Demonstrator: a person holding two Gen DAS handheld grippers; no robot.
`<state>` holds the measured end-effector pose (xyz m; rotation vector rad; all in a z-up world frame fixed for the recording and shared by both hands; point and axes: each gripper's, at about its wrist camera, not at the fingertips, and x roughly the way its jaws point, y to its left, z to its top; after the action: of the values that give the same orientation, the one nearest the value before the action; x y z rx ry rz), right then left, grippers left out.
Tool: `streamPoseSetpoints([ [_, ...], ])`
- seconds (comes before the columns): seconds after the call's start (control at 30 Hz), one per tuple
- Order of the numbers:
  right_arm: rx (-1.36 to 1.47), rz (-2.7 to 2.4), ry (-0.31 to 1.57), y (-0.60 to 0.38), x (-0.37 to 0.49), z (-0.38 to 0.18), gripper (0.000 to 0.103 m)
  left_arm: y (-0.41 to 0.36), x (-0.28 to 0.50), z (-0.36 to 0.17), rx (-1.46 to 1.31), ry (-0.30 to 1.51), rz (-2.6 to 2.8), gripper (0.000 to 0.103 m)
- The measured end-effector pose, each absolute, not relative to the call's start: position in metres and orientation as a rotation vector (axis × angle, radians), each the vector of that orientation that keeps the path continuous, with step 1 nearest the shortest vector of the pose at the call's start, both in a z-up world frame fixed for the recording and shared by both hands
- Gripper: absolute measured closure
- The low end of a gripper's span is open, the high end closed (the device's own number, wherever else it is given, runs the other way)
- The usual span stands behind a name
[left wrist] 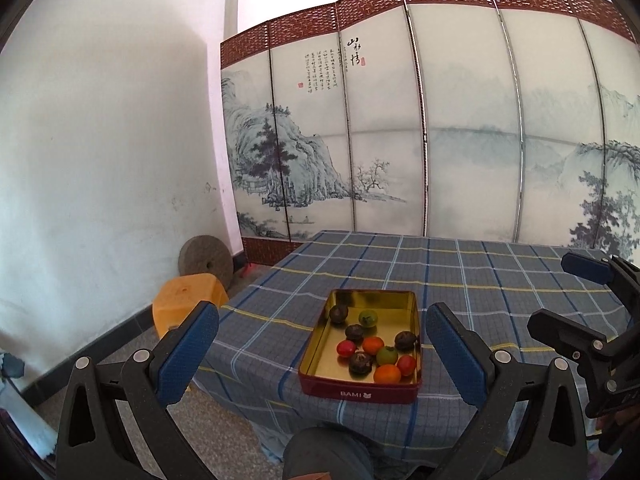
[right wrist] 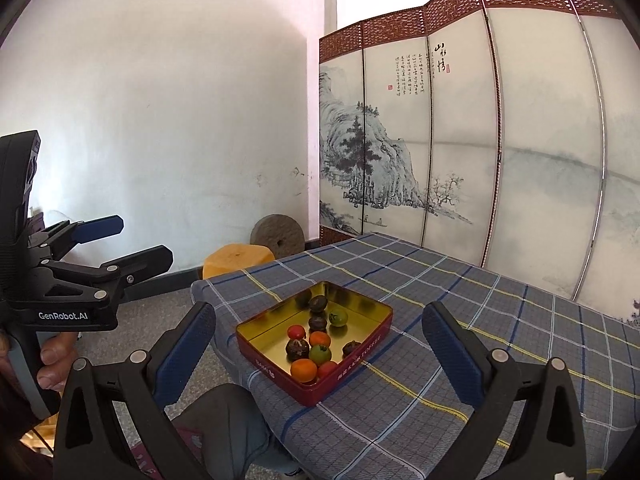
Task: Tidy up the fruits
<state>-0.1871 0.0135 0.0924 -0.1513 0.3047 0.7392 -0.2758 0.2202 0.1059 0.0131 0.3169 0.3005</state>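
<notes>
left wrist: fruit tin (left wrist: 362, 394) between spread left claw (left wrist: 322, 350) fingers

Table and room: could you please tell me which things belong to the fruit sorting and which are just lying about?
Job: tin, fruits, left gripper, right gripper, both with jaws open.
Lying about: stool, millstone, screen, tablecloth.

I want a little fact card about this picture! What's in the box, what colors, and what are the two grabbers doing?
box: red tin with gold inside, on the checked tablecloth
fruits: ten, all inside the tin
colors: four dark brown, two orange, two red, two green
left gripper: open, empty, held back from the tin
right gripper: open, empty, held back from the tin
nearby: orange stool, painted screen
</notes>
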Motion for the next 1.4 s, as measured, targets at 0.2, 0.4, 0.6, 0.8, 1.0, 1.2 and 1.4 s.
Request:
streamPoseSetpoints([
  [0.2,-0.151,0.739,0.304,0.015,-0.188,0.092,0.0,0.22,-0.275,0.104,0.008,0.321,0.299,0.0],
  [0.4,-0.153,0.737,0.3,0.018,-0.19,0.09,0.0,0.218,-0.275,0.101,0.008,0.324,0.303,0.0],
  [0.6,-0.152,0.737,0.299,0.018,-0.192,0.09,0.0,0.218,-0.275,0.101,0.008,0.325,0.304,0.0],
  [0.8,-0.153,0.735,0.299,0.018,-0.191,0.09,0.0,0.216,-0.275,0.097,0.01,0.327,0.31,0.0],
  [1.0,-0.153,0.738,0.312,0.017,-0.19,0.088,0.0,0.213,-0.273,0.093,0.011,0.343,0.307,0.0],
  [1.2,-0.147,0.742,0.327,0.016,-0.187,0.086,0.0,0.213,-0.267,0.09,0.011,0.36,0.311,0.0],
  [1.4,-0.149,0.737,0.352,0.013,-0.174,0.079,0.0,0.212,-0.251,0.088,0.011,0.4,0.288,0.0],
])
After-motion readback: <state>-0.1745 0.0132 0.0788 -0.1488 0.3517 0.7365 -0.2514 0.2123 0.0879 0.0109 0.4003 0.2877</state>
